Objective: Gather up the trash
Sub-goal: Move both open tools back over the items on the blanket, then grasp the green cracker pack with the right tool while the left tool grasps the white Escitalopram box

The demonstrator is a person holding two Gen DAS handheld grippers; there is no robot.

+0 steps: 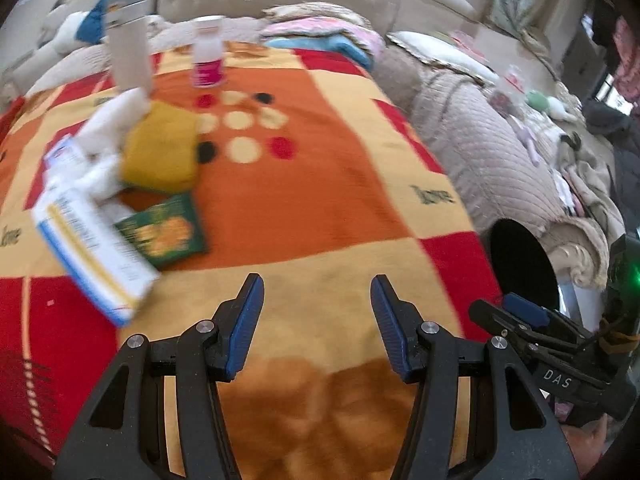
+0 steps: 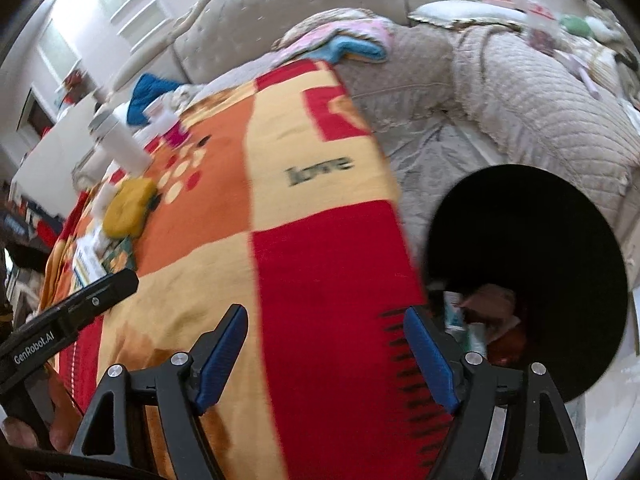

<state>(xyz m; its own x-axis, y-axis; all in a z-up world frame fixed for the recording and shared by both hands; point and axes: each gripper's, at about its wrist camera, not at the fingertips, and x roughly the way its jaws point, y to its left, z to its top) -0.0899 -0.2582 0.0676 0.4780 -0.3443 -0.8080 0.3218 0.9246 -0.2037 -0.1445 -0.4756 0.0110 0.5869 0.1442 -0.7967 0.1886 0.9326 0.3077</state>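
Both grippers, left and right, jaws apart and empty above the patchwork blanket

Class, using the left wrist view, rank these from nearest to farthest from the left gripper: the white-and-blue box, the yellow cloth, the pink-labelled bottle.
1. White-and-blue cardboard box, nearest the left gripper, on the left side.
2. Mustard-yellow folded cloth, beyond the box, left of centre.
3. White bottle with pink label, farthest, upright at the blanket's far end.

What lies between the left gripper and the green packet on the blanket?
Only bare blanket: in the left wrist view nothing lies between the open left gripper and the green packet.
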